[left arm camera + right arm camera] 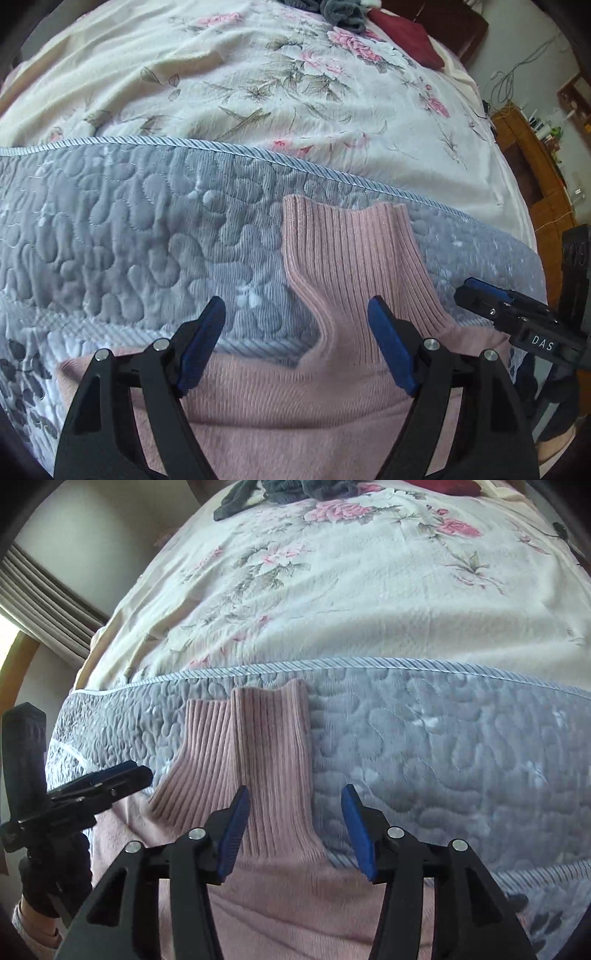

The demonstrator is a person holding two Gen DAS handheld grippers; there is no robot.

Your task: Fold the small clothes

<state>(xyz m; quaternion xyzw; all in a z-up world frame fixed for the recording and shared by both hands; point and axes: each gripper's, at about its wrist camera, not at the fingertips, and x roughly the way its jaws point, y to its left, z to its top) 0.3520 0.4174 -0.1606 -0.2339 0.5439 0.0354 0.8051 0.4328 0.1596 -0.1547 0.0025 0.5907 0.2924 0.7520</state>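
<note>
Ribbed pink sweater on quilted grey blanket, both grippers' jaws spread.

The sweater lies on the quilted cover at the near edge of the bed, its ribbed collar pointing away toward the flowered sheet behind. The left tool hangs over the sweater's left shoulder, the right tool over the right, side by side. Far back on the sheet lies a heap of clothes, with a cushion to its right.
</note>
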